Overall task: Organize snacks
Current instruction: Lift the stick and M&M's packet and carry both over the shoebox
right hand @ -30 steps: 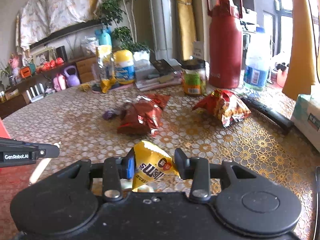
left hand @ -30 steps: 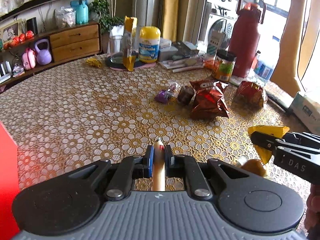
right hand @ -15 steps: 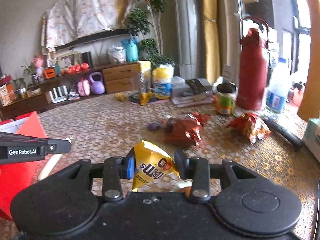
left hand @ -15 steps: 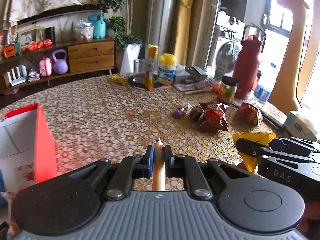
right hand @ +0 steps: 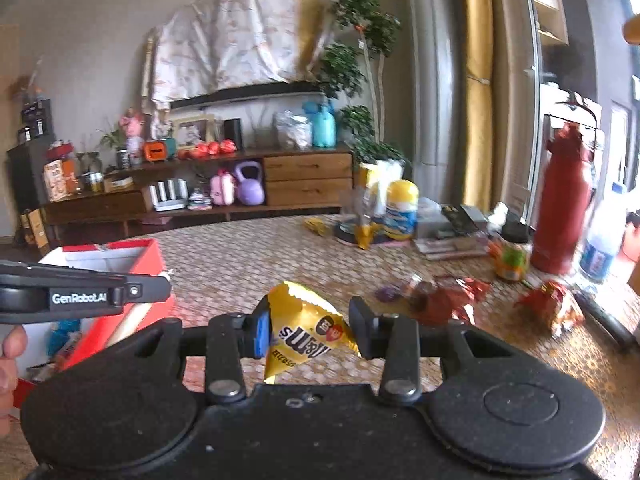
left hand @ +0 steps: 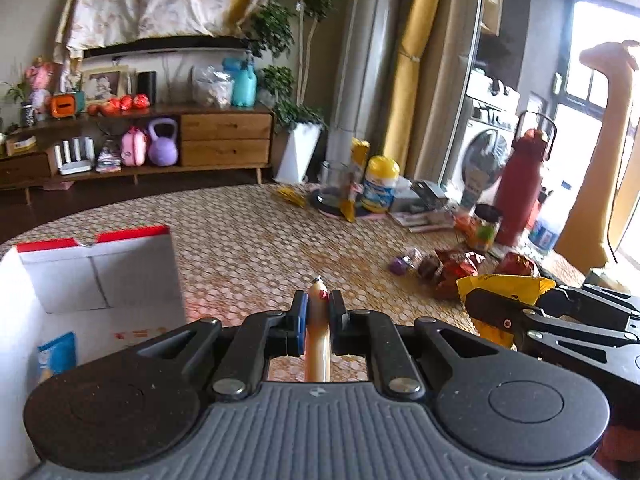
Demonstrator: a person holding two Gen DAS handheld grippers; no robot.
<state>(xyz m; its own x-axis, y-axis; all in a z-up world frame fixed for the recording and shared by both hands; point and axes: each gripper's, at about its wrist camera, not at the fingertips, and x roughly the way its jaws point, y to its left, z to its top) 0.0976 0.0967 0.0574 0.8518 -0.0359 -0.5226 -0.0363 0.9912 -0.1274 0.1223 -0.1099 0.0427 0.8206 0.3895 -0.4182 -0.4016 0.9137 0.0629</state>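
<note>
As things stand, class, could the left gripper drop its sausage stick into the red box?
Probably yes. The left gripper, shut on the sausage stick, is beside the red box, whose top is open; nothing lies between them.

Patterned table (left hand: pixel 248 240) with red box (left hand: pixel 96 276), snack packets (left hand: pixel 456 268), red flask (left hand: pixel 520 184).

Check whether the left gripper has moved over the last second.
Yes. The left gripper, shut on the sausage, moved back and left: the red box has come into view, the snacks have shrunk.
</note>
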